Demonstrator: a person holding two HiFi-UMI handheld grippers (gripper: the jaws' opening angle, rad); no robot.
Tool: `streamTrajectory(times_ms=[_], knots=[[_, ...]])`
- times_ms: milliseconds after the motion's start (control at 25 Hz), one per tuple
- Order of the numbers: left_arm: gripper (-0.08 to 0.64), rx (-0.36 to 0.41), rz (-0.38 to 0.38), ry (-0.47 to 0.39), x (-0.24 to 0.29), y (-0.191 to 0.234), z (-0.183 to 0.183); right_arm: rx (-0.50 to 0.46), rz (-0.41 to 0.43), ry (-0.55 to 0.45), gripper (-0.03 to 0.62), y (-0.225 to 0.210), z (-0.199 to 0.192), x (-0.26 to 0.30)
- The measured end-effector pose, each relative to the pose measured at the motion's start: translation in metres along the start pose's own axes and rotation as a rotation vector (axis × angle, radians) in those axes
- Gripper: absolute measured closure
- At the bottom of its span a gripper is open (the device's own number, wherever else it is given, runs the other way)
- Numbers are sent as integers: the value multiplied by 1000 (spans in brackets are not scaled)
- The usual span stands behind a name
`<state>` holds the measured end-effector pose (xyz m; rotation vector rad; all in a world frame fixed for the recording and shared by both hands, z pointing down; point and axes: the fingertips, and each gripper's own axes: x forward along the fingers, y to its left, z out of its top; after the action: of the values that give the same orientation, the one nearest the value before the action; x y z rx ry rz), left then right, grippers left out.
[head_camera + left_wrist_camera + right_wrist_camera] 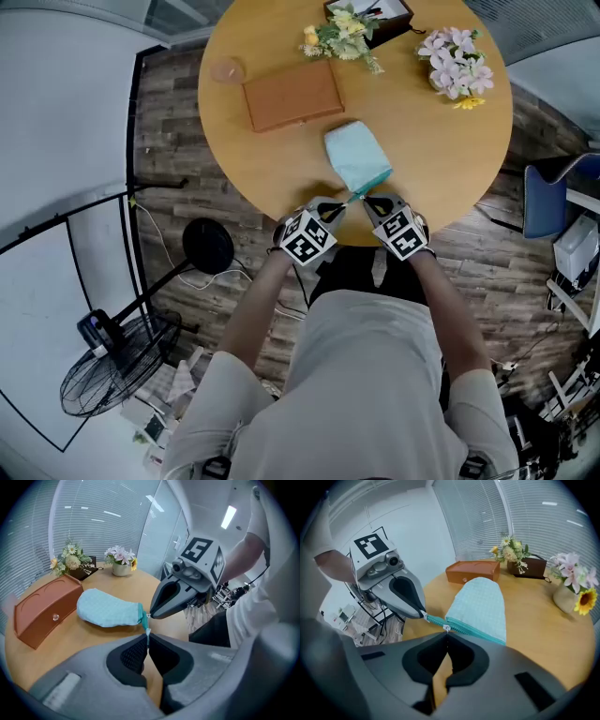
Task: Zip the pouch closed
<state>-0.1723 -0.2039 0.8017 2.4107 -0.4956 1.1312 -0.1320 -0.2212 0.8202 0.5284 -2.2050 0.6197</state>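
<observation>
Head view, left to right. Floor fan [112, 361] stands on the wood floor, far left. On the round table [244, 159], a brown box [292, 94] sits left of centre, with yellow flowers [339, 33] beyond it. The pale blue pouch [356, 155] lies near the table's near edge, just right of the box, zip end toward the person. Left gripper [342, 202] and right gripper [367, 200] meet at that end, tips almost touching. Pink flowers [457, 61] stand far right on the table, and a blue chair [553, 197] stands past the rim.

Left gripper view: jaws clenched on the teal zip tail [147, 631] sticking out of the pouch's corner. The right gripper's tip is just above it.

Right gripper view: jaws pressed together on the small metal zip pull [446, 628], at the start of the teal zipper edge. The left gripper's tip holds the tail just to the left.
</observation>
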Motion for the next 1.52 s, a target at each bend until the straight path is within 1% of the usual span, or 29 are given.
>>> streamTrajectory(times_ms=[200,280,440,640,720,880,960,1120,1200,1320,1400,1520], knots=[[534,-9,12,-11,-11,-7,6,5,-12,-5,588,1,1,-13],[534,-16,18,-14,-14,-10,8,18,-31,0,589,-2,-1,-17],[535,-38,27,-10,-24,-9,7,77,-82,14,589,-27,-13,-28],[534,-71,44,-8,-30,-7,-6,75,-113,28,589,-46,-28,-44],[534,-93,51,-6,-30,-6,-12,73,-125,34,589,-54,-33,-49],[535,-153,36,-30,-26,-8,-16,47,-137,62,588,-63,-42,-52],[534,-162,42,-28,-23,-8,-13,42,-165,80,589,-67,-43,-51],[534,-188,59,-41,-18,-8,-8,56,-197,67,586,-73,-43,-50],[532,-201,59,-40,-15,-8,-9,46,-200,75,586,-73,-44,-47],[532,-230,36,-38,-10,-11,-13,46,-194,98,586,-73,-50,-43],[532,-259,30,-49,-9,-12,-16,55,-195,109,586,-74,-54,-38],[532,-315,40,-72,-6,-9,-21,69,-202,123,584,-75,-61,-31]])
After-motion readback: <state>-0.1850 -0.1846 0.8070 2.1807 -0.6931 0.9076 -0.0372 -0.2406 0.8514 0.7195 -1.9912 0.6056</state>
